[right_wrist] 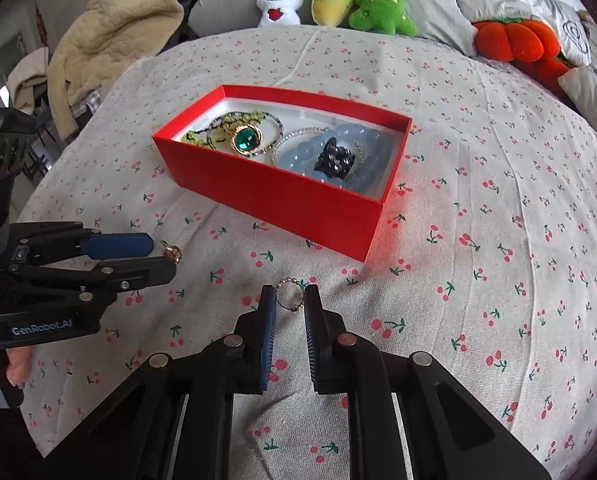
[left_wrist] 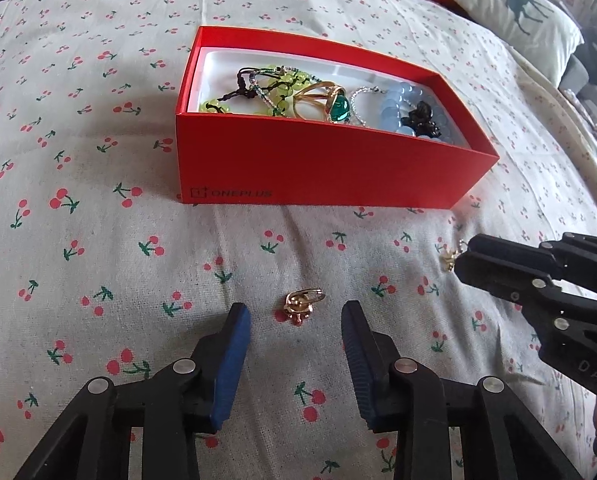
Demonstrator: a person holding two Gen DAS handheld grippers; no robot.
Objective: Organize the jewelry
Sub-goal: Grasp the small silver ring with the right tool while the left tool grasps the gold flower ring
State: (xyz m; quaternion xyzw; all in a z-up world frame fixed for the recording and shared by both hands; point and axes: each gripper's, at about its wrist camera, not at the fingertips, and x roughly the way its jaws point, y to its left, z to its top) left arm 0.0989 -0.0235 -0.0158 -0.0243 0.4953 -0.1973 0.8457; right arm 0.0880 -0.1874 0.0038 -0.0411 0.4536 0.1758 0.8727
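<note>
A red box [left_wrist: 330,168] [right_wrist: 282,200] on the cherry-print bedspread holds a green bead bracelet [left_wrist: 274,88], a gold ring with a green stone [left_wrist: 330,106] [right_wrist: 245,140], a blue bead bracelet [left_wrist: 406,114] [right_wrist: 338,152] and a dark charm [right_wrist: 334,160]. A small gold ring [left_wrist: 300,304] [right_wrist: 171,251] lies on the cloth between the tips of my open left gripper [left_wrist: 296,316] [right_wrist: 163,254]. My right gripper [right_wrist: 290,300] [left_wrist: 460,258] is partly open around a thin beaded ring [right_wrist: 289,295] [left_wrist: 448,258], not clamped on it.
Plush toys [right_wrist: 338,0] and an orange plush [right_wrist: 514,40] line the far side of the bed. A beige blanket [right_wrist: 118,28] lies at the back left, and a deer-print pillow [left_wrist: 518,12] at the right.
</note>
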